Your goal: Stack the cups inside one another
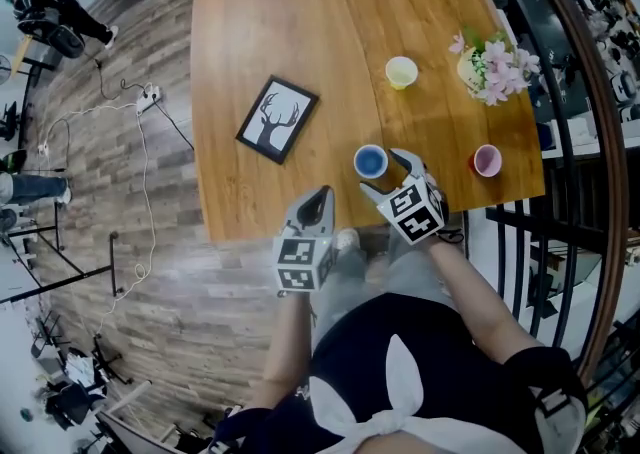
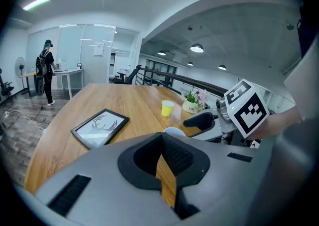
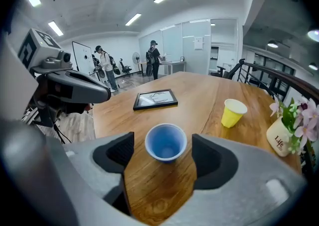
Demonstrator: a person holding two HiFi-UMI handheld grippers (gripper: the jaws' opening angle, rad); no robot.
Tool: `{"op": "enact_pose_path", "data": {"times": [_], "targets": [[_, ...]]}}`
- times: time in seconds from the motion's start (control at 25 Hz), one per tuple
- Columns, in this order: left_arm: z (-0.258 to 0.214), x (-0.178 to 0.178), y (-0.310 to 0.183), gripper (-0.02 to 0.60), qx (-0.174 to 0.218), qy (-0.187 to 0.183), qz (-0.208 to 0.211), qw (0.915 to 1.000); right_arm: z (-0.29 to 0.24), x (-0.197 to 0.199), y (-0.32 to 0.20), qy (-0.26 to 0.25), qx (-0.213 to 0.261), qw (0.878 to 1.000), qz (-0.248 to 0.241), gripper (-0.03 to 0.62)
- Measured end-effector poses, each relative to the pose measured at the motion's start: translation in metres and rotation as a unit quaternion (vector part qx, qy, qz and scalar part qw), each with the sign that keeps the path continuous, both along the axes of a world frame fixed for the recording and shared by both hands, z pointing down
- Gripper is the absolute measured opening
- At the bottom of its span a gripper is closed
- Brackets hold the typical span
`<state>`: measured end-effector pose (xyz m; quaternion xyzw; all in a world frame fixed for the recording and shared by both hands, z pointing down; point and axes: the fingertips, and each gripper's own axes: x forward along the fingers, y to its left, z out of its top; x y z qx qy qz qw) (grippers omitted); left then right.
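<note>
The counter is warm, glossy wood with long streaks of grain and a seam down its middle. A small blue cup stands upright close to its near edge, round-rimmed, thin-walled and tapering to its base, with nothing in it. The right tool is spread wide around it. Its smooth grey shells and scooped black pads flank the cup on both sides, with wood showing in the gap each way, so neither pad touches it. The left tool sits over the near edge, to the left of the cup. Its finely ribbed black pads are pressed together at the tips, with only a thin wedge of wood visible behind them and nothing between. A yellow cup of the same tapered shape stands farther in, toward the right edge. A pink cup sits by the near right corner. At the right edge is a rounded cream vase of pink and white flowers. A flat black picture frame, rectangular, lies left of the blue cup and shows a dark antlered head on white.
</note>
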<state>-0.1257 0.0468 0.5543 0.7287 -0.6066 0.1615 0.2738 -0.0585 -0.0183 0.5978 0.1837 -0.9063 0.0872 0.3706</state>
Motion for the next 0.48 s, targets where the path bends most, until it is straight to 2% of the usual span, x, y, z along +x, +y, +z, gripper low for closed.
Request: {"op": "enact_pose_path", "data": {"times": [0.48], "targets": [[0.014,0.0,-0.002,0.017,-0.014,0.007,-0.007,0.9998,0.024,-0.009,-0.007,0.033,-0.014,0.999,-0.012,0.36]]}}
